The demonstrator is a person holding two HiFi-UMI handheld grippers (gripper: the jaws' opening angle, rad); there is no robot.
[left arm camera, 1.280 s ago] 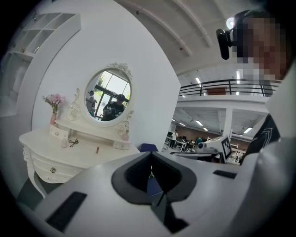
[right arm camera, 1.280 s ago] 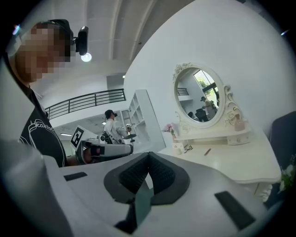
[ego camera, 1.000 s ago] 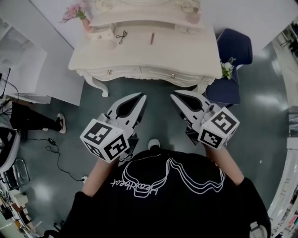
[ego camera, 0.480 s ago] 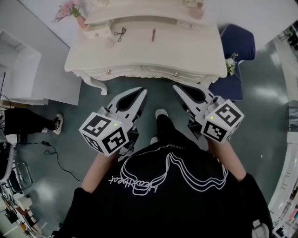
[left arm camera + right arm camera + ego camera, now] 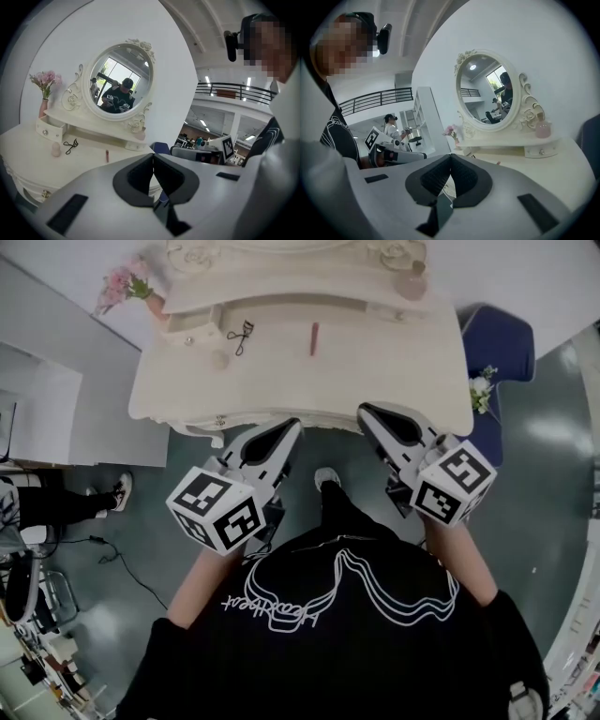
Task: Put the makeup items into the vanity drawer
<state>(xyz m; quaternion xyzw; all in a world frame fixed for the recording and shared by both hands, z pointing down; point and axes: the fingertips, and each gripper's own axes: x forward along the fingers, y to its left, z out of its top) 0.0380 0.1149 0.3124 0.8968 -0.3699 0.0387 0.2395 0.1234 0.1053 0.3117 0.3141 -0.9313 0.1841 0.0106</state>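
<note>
Head view: your L gripper (image 5: 293, 425) and R gripper (image 5: 364, 411) are side by side in front of you. Their tips line up w/ the near edge of the vanity (image 5: 394, 371). On the top, well beyond the tips, the eyelash curler (image 5: 241, 336) is at left, w/ the round pink sponge (image 5: 219, 359) just beside it. The lipstick (image 5: 314, 337) lies near the middle, apart from both. A pink bottle (image 5: 412, 282) stands on the back shelf at right, flowers (image 5: 120, 282) at back left. A blue chair (image 5: 497, 343) sits to the vanity's right.

L gripper view: jaws pressed together, nothing btwn them. Past them you see the oval mirror (image 5: 117, 82), and the curler, sponge and lipstick lie on the top. A drawer knob (image 5: 44, 193) shows on the vanity front, lower left.

R gripper view: jaws together here too, empty. Mirror and pink bottle are ahead at right, and your L gripper is off to the left.
</note>
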